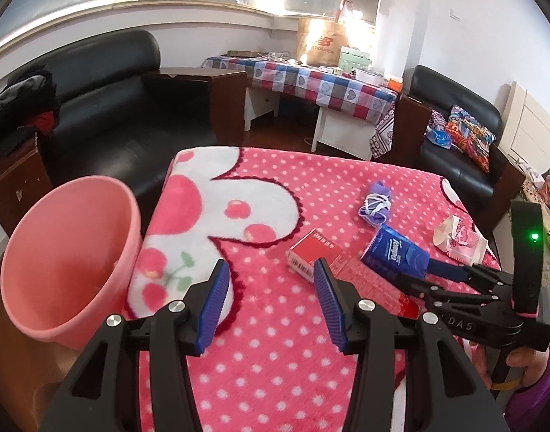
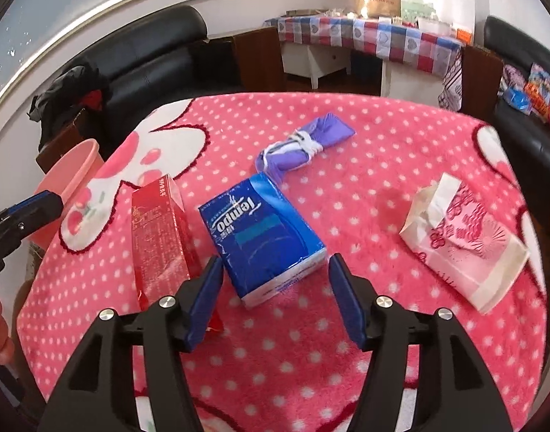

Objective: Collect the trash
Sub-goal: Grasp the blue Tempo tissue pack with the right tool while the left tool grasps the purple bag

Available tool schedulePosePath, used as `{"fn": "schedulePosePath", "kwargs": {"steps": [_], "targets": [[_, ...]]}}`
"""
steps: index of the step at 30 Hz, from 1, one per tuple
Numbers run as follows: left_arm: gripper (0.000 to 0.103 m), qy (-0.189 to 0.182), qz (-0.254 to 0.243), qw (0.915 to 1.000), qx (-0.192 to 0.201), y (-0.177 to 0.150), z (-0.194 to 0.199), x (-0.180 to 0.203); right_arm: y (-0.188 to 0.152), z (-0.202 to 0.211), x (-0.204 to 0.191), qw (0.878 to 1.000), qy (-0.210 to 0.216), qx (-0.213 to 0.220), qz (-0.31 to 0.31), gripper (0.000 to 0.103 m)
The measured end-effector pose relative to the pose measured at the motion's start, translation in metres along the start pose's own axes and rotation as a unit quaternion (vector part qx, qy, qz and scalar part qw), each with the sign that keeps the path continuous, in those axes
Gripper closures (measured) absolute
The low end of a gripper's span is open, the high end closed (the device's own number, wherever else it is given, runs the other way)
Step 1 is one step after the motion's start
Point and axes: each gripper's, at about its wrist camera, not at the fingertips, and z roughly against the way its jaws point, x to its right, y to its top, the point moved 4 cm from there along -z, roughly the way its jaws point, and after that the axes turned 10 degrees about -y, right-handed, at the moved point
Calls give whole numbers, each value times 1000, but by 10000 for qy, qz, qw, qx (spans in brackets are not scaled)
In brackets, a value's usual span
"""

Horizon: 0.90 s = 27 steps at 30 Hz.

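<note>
Blue "Tempo" tissue pack (image 2: 262,234) on pink dotted blanket (image 2: 346,360); "New Balance" paper bag (image 1: 323,41) behind. Right tongs (image 2: 275,288) agape around the pack's near end, gripping nothing; left tongs (image 1: 271,306) agape, empty.

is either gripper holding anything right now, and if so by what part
Nothing is held. The left gripper is open over the blanket, and the right gripper is open around the near end of the blue tissue pack, pads not touching it.
</note>
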Motion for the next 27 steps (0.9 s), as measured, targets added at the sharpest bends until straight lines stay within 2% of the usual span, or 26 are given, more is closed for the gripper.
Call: {"fn": "schedulePosePath", "kwargs": {"steps": [4, 6, 10, 12, 14, 19, 23, 27], "targets": [[55, -75, -82, 9999, 23, 8, -6, 8, -1, 1, 7, 9997, 145, 41, -200, 44], [55, -129, -110, 9999, 16, 13, -10, 13, -1, 3, 10, 9996, 130, 70, -258, 67], [55, -356, -156, 9992, -20, 26, -23, 25, -4, 11, 19, 9988, 38, 161, -462, 79], [55, -474, -190, 9987, -63, 31, -31, 32, -5, 14, 24, 9982, -4, 163, -568, 91], [55, -648, -229, 9975, -155, 38, -44, 41, -6, 20, 31, 9971, -35, 217, -724, 96], [55, -1041, -506, 9916, -570, 49, -85, 71, -11, 34, 46, 9945, -65, 316, -998, 96], [56, -1027, -653, 9890, -844, 52, -115, 88, -17, 41, 53, 9928, 79, 420, -1115, 96], [57, -896, -547, 9877, -1157, 54, -143, 93, -19, 40, 51, 9934, 204, 357, -1068, 96]]}}
